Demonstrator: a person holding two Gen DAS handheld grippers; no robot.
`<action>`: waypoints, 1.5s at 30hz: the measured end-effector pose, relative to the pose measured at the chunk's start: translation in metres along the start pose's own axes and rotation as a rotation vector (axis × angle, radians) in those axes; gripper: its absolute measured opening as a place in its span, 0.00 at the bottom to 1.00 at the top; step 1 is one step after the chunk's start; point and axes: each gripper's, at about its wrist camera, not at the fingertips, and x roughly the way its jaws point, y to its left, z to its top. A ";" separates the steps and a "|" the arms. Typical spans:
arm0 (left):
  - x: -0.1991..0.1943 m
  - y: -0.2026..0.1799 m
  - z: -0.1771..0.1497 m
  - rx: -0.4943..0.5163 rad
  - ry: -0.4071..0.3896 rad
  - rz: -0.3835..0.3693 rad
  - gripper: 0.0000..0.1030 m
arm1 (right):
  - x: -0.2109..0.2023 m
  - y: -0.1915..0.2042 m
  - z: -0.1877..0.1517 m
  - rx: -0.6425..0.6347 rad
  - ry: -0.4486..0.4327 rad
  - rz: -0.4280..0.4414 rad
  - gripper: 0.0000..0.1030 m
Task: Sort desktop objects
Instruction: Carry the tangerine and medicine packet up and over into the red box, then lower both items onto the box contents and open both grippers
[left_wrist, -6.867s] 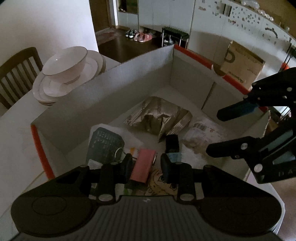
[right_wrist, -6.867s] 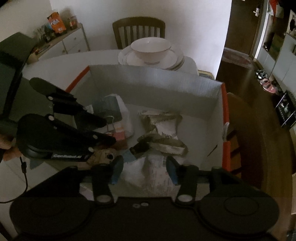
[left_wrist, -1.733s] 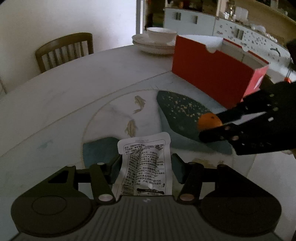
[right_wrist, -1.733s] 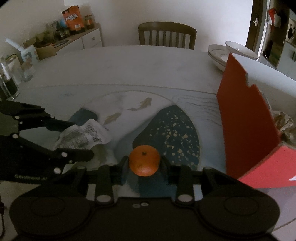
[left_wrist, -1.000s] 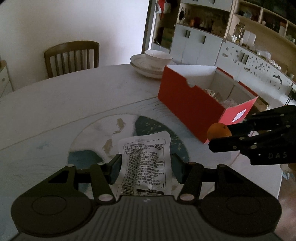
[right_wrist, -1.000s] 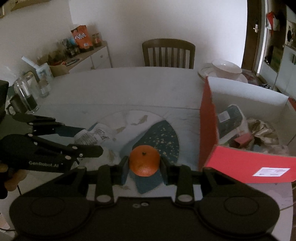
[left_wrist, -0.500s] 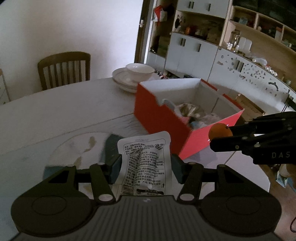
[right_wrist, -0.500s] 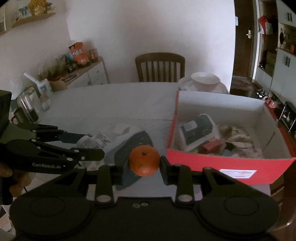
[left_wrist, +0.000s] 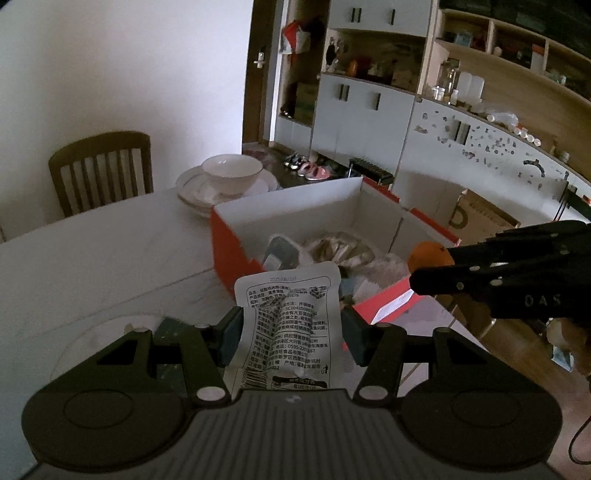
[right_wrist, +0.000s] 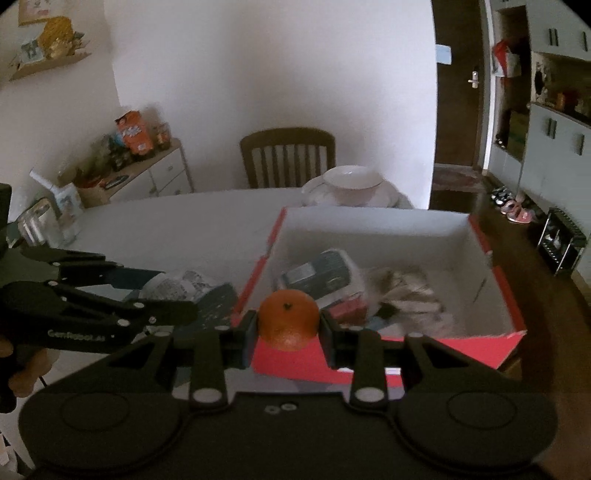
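Over the near edge of the counter (right_wrist: 155, 225) both tools hang side by side, each with something caught in it; the left tool (left_wrist: 291, 332) is clamped on a white printed sachet (left_wrist: 291, 325), its two pads pressing the packet's sides so that the top stands up between them; from the right wrist view the same left tool (right_wrist: 162, 291) shows at the left, the sachet (right_wrist: 181, 284) crumpled between its dark fingers, and part of a hand shows behind it at the picture's edge; the right tool (right_wrist: 288, 332) is closed tight on an orange (right_wrist: 288, 319), stalk end up, pads touching it on both sides; from the left wrist view the right tool (left_wrist: 428, 269) reaches in from the right with the orange (left_wrist: 430, 254) at its tip, held above the near wall of a red box (left_wrist: 229, 254); the red box (right_wrist: 476, 343) sits at the counter's right edge, white inside, its top open; it holds a dark packet with a white label (right_wrist: 321, 273), crumpled brownish wrappers (right_wrist: 406, 284) and a small red item; beyond the box, toward the far edge of the counter, a white bowl (right_wrist: 351, 181) rests on stacked plates (left_wrist: 192, 188); a wooden chair (right_wrist: 288, 155) stands behind that edge against the white wall.
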 end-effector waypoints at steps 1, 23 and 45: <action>0.002 -0.003 0.003 0.004 -0.001 0.000 0.54 | 0.000 -0.005 0.002 -0.001 -0.005 -0.003 0.33; 0.111 -0.035 0.084 0.079 0.070 0.059 0.54 | 0.040 -0.088 0.029 -0.003 0.043 -0.045 0.33; 0.226 -0.038 0.103 0.144 0.294 -0.005 0.54 | 0.113 -0.101 0.018 -0.027 0.254 -0.030 0.33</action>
